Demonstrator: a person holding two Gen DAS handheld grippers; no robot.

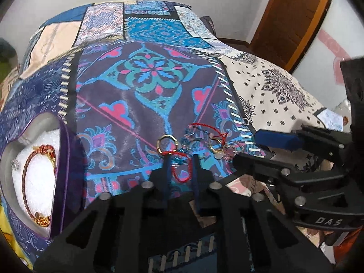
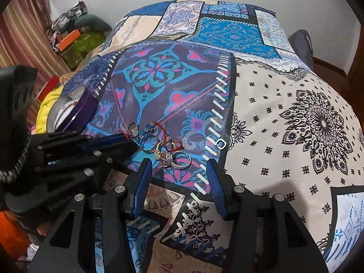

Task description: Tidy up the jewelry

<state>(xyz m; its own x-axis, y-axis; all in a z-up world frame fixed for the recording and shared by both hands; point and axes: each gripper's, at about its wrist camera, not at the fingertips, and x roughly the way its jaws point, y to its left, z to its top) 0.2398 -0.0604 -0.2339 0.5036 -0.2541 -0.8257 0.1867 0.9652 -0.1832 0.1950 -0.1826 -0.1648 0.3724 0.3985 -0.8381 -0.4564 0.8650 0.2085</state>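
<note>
Patchwork-print bedspread (image 2: 284, 104) bearing, at left, a purple heart-shaped box (image 1: 61, 159) with a braided bracelet (image 1: 37, 182), left gripper (image 1: 180, 167) parted astride a red cord bracelet (image 1: 182, 168), right gripper (image 2: 179, 170) wide open beside clustered rings (image 2: 168, 152).

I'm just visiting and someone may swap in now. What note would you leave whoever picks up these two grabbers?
Left gripper: jaws narrowly apart around a red cord bracelet, grip unclear.
Right gripper: open, empty, just short of the silver ring.
Done: one braided bracelet lies in the heart-shaped box.
Left: the rings and charms pile on the patterned cloth.
</note>
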